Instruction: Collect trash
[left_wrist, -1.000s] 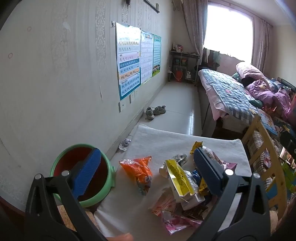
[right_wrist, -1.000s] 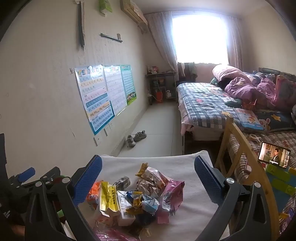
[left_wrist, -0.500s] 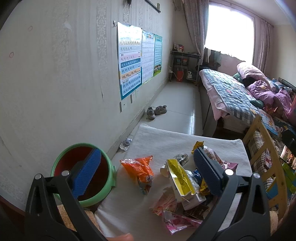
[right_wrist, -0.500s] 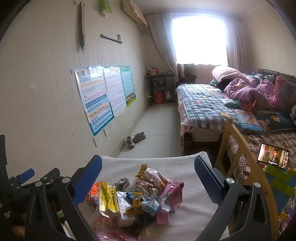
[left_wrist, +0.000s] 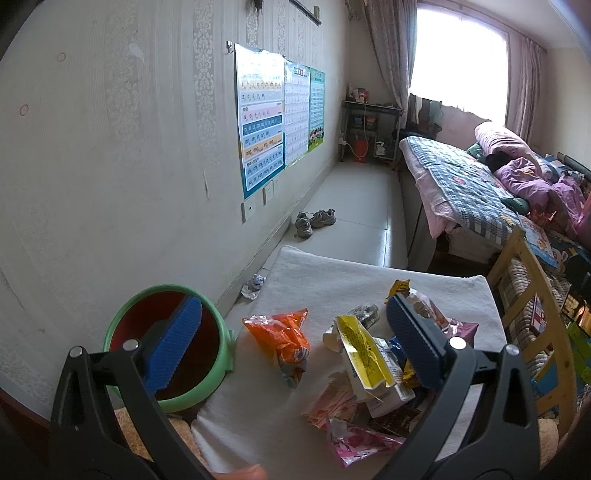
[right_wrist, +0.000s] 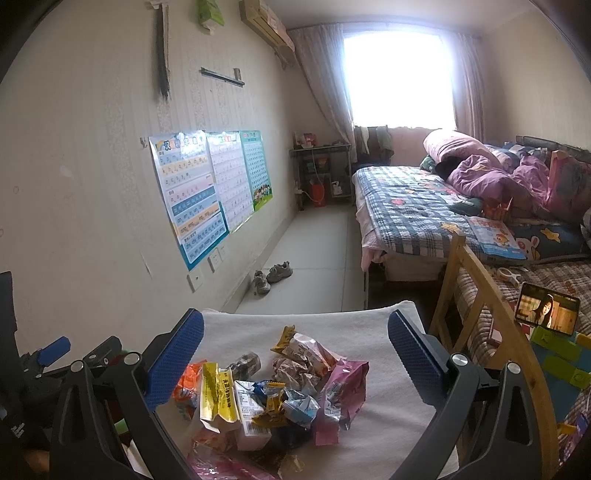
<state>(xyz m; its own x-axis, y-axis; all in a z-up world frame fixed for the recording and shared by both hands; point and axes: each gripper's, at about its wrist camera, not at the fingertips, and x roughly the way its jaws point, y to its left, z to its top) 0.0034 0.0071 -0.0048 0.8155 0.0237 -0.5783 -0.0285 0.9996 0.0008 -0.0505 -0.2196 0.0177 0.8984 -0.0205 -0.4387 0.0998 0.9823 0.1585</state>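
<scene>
- Many wrappers (right_wrist: 280, 398) lie heaped on our white cloth (left_wrist: 332, 280), just beside the green bin (left_wrist: 207, 387).
- Our left gripper (left_wrist: 291, 343) and right gripper (right_wrist: 295, 354) are spread wide, empty.
- We may drag neighbouring wrappers off, because they overlap.

Orange wrapper (left_wrist: 282, 338) beside green bin (left_wrist: 207, 391); both apart

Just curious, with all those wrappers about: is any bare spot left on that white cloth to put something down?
Yes: the far strip of the white cloth, beyond the orange wrapper, is bare. So is its right edge beside the pink wrapper. The near middle is crowded.
</scene>
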